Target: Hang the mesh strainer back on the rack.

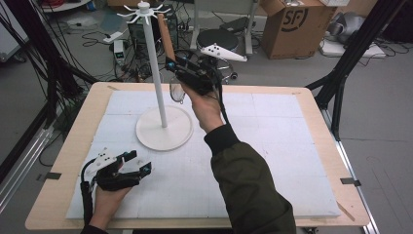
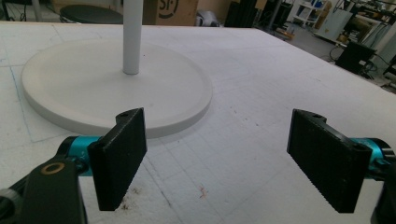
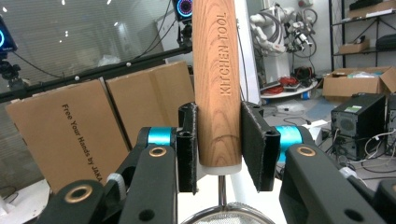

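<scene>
White hanging stand (image 1: 162,92), tall pole on a round flat base with short hooks at the crown, sits on the white foam-covered bench (image 1: 272,161) and serves as reference. Right tongs (image 1: 171,65) are raised off the bench just right of the stand's pole, at upper-pole height, held by the right hand (image 1: 207,109) in a dark olive sleeve (image 1: 248,185). Right tongs are clamped on the wooden handle (image 3: 217,84) of a small metal mesh strainer (image 1: 177,91); the handle reads "KITCHEN TOOL" and points up toward the stand's crown, while the strainer bowl hangs below the grip, beside the pole and above the base. In the right gripper view both black pads (image 3: 252,144) press the handle near its lower end, with the strainer rim just visible underneath. Left tongs (image 1: 138,163) rest low over the bench, in front of and to the left of the stand's base, held by the left hand (image 1: 109,195). Left tongs stand wide apart with nothing between them; the left gripper view shows the stand's base just beyond the pads (image 2: 119,156).
</scene>
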Tool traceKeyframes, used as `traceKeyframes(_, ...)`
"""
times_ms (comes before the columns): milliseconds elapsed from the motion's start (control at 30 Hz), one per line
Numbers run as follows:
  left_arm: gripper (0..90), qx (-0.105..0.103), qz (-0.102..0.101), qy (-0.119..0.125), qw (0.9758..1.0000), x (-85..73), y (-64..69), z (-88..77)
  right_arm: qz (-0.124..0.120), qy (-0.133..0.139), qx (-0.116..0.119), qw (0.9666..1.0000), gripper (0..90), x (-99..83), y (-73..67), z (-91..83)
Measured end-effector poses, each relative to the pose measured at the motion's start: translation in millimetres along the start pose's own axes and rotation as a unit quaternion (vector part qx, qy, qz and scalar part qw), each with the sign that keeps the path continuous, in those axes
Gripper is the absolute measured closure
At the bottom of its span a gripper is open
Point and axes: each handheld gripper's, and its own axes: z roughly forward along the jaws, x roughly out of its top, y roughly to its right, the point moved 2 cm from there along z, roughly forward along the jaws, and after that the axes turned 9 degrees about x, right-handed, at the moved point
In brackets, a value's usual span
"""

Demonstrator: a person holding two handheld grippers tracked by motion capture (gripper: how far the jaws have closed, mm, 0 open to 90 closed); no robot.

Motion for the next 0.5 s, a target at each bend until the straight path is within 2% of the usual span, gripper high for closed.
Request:
traceKeyframes(267,20.5,0.0,0.002,0.0,1.0,0.2,0.0,-0.2,0.013,-0.001,0.005,0.9999,67.0,-2.0,5.0,1.9)
traceKeyframes(300,20.5,0.0,0.001,0.0,1.0,0.1,0.2,-0.1,0.012,-0.001,0.006,0.9999,63.0,-1.9,5.5,1.8)
traceKeyframes(333,20.4,0.001,0.002,0.0,1.0,0.0,0.1,0.0,0.016,-0.001,0.006,0.9999,54.1,-1.9,5.8,1.7)
traceKeyframes(467,20.4,0.001,0.001,0.0,1.0,0.0,0.5,0.0,0.023,-0.014,0.001,0.9996,42.0,-2.9,8.5,0.2)
traceKeyframes(500,20.4,0.002,0.001,0.0,1.0,-0.1,0.5,0.0,0.027,-0.019,0.006,0.9994,40.6,-3.8,9.0,-0.7)
